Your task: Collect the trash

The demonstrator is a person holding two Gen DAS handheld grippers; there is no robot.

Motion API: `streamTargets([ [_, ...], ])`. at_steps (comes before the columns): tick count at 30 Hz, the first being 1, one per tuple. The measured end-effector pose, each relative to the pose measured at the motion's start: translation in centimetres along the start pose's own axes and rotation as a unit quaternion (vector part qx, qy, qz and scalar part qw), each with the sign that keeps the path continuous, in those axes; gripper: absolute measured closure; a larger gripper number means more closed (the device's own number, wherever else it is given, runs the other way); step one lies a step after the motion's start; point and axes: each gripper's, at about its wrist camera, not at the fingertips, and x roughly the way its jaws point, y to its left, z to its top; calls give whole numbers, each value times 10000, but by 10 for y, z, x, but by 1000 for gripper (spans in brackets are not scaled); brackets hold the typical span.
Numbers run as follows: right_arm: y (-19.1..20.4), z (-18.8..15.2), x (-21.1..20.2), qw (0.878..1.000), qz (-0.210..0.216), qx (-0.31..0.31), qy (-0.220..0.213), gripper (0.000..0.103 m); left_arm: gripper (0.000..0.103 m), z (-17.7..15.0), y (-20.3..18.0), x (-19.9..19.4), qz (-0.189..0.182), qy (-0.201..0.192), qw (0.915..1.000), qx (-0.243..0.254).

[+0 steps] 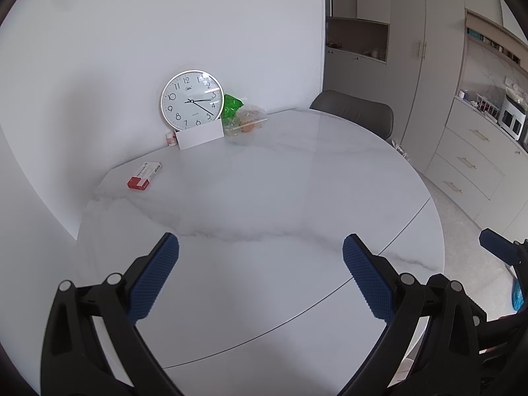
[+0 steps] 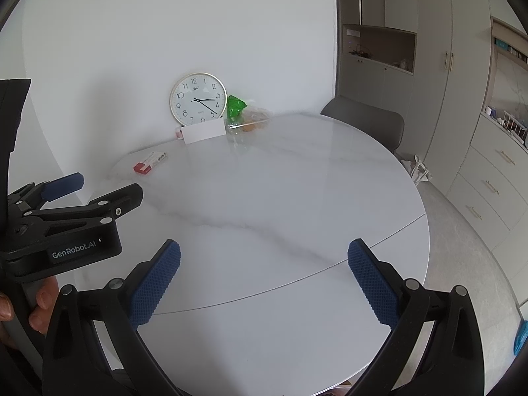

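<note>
Spread hand-held gripper [image 1: 260, 254] above bare table [image 1: 264, 198]

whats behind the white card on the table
A round wall clock leans against the wall right behind the white card. The card hides the clock's bottom edge. A small jar peeks out at the card's left end, partly covered.

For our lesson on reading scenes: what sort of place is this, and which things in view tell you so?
Most likely a home dining area beside a kitchen: a round marble-look table with a chair tucked in, tall cupboards and drawers, and countertop appliances.
</note>
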Motion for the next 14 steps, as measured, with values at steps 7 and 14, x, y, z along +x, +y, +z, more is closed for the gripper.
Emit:
streamTargets([
  [7, 0, 1, 2, 10000, 10, -8, 22, 2, 8, 0, -1, 0, 27, 10, 10000, -6],
  [14, 1, 1, 4, 10000, 8, -6, 45, 2, 8, 3, -2, 3, 4, 86, 10000, 28],
])
